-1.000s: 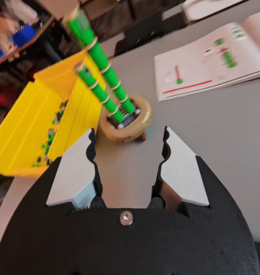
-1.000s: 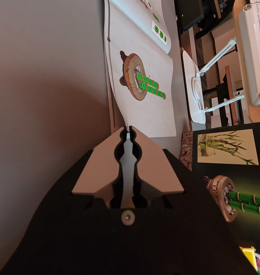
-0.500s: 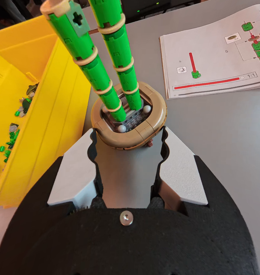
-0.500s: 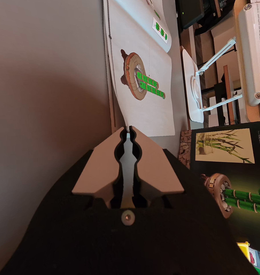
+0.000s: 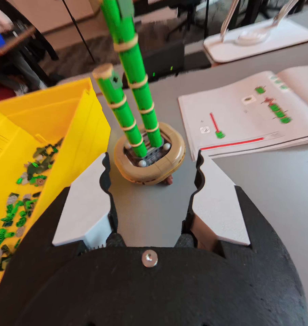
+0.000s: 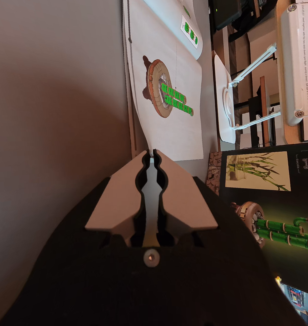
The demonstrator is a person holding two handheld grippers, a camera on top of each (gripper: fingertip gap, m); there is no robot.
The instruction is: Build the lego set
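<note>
Held wide, my left gripper (image 5: 152, 159) has nothing between its white fingers and sits just short of the lego model (image 5: 148, 155), which stands on the grey table (image 5: 255, 185) straight ahead. That model is a tan ring-shaped pot with two green bamboo stalks (image 5: 132, 98) rising from its middle; their long axes run upward and lean slightly to the left and away from me, the shorter one capped in tan. Just beside the pot on the left is a yellow bin (image 5: 49, 123) with loose green and grey pieces (image 5: 17, 208) inside. To the right lies the open instruction booklet (image 5: 246, 114). Nearly closed, my right gripper (image 6: 150, 153) leaves only a slim gap at its tips, pointing at a booklet page (image 6: 167, 61), with the set's black box (image 6: 266, 229) at the right.
</note>
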